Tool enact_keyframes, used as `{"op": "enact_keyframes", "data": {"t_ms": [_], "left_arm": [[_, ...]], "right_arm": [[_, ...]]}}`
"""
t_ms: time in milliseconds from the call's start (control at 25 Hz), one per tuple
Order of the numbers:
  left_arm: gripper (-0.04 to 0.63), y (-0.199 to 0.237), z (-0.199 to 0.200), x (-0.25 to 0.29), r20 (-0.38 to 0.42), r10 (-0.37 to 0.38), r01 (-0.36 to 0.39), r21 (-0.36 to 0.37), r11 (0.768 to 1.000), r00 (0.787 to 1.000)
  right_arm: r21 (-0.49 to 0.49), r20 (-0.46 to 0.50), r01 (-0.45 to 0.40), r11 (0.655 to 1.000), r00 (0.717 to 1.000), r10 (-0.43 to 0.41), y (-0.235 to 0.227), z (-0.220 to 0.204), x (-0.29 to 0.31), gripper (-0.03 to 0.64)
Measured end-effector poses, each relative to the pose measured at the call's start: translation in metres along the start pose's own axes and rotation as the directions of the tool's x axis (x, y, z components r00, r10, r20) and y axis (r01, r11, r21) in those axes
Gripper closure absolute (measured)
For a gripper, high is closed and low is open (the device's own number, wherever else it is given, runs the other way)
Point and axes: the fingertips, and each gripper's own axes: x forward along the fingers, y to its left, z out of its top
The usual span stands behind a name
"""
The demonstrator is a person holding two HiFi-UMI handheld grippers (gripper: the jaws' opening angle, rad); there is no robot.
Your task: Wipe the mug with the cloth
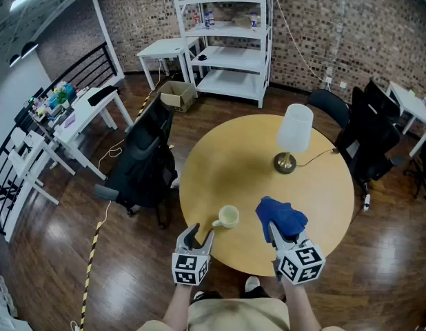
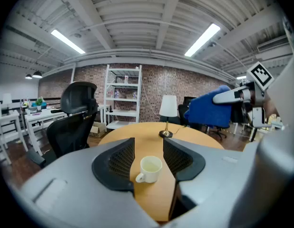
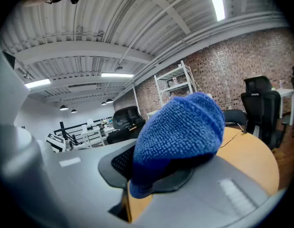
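At the near edge of the round wooden surface [image 1: 230, 154], the left hand-held gripper [image 1: 198, 236] has its jaws apart and grips nothing. The pale mug [image 1: 228, 216] stands upright on the surface just ahead of them, with its handle turned to the left. To the right, the right hand-held gripper [image 1: 280, 234] is clamped on the bunched blue cloth [image 1: 280, 216], held clear of the mug. Farther back stands a white-shaded lamp [image 1: 293, 133]. Beyond the surface are a black chair [image 1: 147, 150] and white shelving [image 1: 230, 33].
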Motion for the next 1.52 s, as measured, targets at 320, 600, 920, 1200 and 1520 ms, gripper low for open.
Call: {"op": "enact_keyframes", "data": {"t_ms": [320,600,920,1200,1520], "left_arm": [[0.386,-0.004,-0.089,0.067,-0.306,-0.074,0.127,0.157,0.979,0.949],[0.342,0.011,-0.157,0.122,-0.500,-0.118,0.264,0.232,0.936,0.858],[0.482,0.003,-0.171,0.165,-0.555,-0.201,0.419,0.298,0.858,0.807],[0.560,-0.008,-0.171,0.171,-0.619,-0.263,0.530,0.297,0.794,0.740],[0.560,-0.010,-0.174,0.168,-0.648,-0.300,0.565,0.245,0.788,0.700]], "right_arm": [[0.027,-0.117,0.002,1.000,0.993,0.001,-0.039,-0.049,0.028,0.555],[0.065,-0.230,0.062,0.996,0.972,-0.045,-0.043,-0.104,0.049,0.555],[0.032,-0.407,0.064,0.997,0.912,-0.046,-0.058,-0.197,0.112,0.554],[-0.041,-0.498,-0.014,0.999,0.867,-0.008,-0.072,-0.230,0.163,0.554],[-0.229,-0.594,-0.225,0.947,0.803,0.048,-0.055,-0.242,0.191,0.554]]}}
